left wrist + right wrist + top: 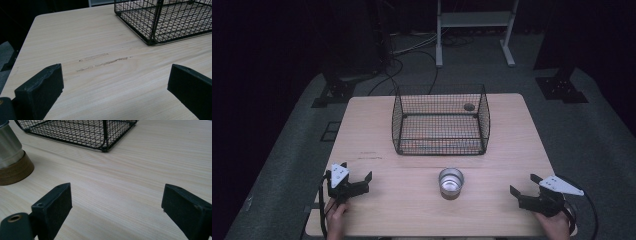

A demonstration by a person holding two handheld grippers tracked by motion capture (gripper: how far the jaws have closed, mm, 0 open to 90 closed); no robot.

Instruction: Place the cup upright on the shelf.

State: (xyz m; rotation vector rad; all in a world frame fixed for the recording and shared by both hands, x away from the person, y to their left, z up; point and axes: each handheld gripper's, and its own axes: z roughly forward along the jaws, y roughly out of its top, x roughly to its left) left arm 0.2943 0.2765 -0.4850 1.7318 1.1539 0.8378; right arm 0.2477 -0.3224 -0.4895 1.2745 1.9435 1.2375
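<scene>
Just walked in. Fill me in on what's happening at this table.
Nothing is being handled yet. A person holds the left gripper and the right gripper, both open and holding nothing, at the near corners of the wooden table. Between them stands a metal cup with a wooden base, apart from the empty black wire basket behind it.

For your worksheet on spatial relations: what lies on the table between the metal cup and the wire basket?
Nothing: bare wooden table separates the metal cup from the wire basket, seen in the high view.
</scene>
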